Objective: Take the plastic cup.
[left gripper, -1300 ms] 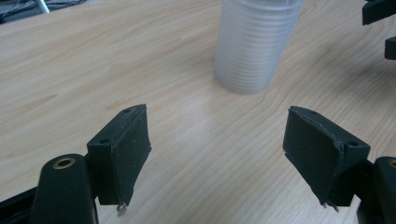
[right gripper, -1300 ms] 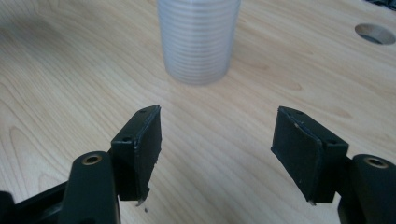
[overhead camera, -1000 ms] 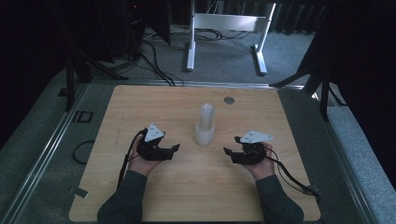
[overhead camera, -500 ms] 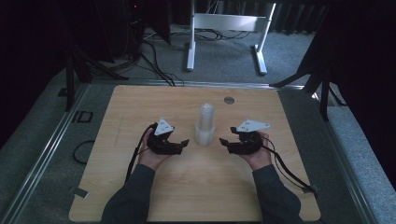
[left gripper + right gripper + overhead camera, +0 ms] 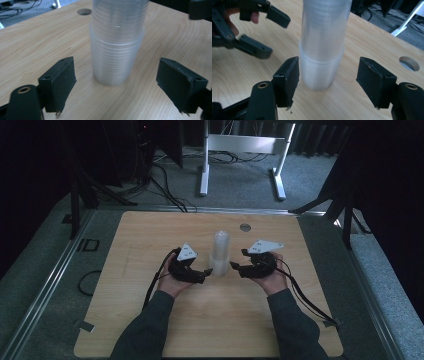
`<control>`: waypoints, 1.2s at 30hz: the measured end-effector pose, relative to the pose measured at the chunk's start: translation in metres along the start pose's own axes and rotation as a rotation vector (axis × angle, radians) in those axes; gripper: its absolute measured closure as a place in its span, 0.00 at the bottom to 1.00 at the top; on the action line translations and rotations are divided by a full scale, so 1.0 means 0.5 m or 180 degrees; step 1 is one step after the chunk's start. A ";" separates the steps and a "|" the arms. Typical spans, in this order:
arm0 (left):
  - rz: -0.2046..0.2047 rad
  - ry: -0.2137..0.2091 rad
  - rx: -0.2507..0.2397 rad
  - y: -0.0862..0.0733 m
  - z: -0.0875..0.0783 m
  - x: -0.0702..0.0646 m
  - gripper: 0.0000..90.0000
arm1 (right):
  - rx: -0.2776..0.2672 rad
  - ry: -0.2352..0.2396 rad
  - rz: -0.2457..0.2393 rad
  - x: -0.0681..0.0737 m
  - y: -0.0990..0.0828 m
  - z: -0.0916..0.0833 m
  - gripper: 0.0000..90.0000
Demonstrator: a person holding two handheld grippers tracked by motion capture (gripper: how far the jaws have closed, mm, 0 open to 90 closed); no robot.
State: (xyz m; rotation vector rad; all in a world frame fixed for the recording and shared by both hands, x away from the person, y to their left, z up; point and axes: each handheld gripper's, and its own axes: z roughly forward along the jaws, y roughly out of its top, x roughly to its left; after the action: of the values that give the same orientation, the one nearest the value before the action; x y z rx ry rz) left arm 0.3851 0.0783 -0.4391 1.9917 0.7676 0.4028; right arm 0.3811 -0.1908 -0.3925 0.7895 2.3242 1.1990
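A tall stack of clear plastic cups stands upright in the middle of the wooden table. My left gripper is just left of its base, jaws pointing at it. In the left gripper view the stack stands just ahead of the left gripper. Its jaws have just been opening, and the pads touch nothing. My right gripper faces the stack from the right, open. In the right gripper view the stack rises just beyond the right gripper, apart from the pads, and the left gripper shows behind it.
A round hole is cut in the table behind the stack. A white metal frame and loose cables lie on the carpet beyond the far edge. Each gripper trails a black cable toward the near edge.
Both hands have moved inward toward the cup stack, from either side. The left gripper's jaws stand wider than before. The stack has not moved.
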 end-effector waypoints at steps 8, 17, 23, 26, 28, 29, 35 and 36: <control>0.0008 0.0048 -0.0107 0.008 0.019 0.003 0.20 | -0.0129 0.0046 0.0038 -0.008 0.036 0.004 0.33; 0.0047 0.0066 -0.0105 0.014 0.051 0.000 0.19 | -0.0212 0.0127 0.0034 -0.013 0.078 0.018 0.25; 0.0010 0.0040 -0.0074 0.010 0.071 -0.003 0.19 | -0.0277 0.0173 0.0072 -0.018 0.097 0.036 0.24; 0.0007 0.0049 -0.0082 0.011 0.073 -0.003 0.19 | -0.0288 0.0185 0.0064 -0.018 0.099 0.039 0.24; -0.0042 0.0051 -0.0108 0.011 0.079 -0.001 0.19 | -0.0266 0.0182 0.0070 -0.018 0.103 0.052 0.23; -0.0056 0.0033 -0.0104 0.011 0.080 0.000 0.19 | -0.0263 0.0190 0.0077 -0.018 0.104 0.055 0.23; -0.0072 0.0041 -0.0113 0.010 0.086 -0.003 0.19 | -0.0310 0.0223 0.0076 -0.015 0.111 0.068 0.25; -0.0077 0.0048 -0.0134 0.012 0.087 -0.004 0.20 | -0.0324 0.0233 0.0065 -0.015 0.114 0.073 0.27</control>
State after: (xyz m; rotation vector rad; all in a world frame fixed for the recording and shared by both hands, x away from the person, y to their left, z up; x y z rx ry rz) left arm 0.4098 0.0465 -0.4562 1.9403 0.7858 0.4169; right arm 0.4250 -0.1466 -0.3644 0.7472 2.2970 1.3648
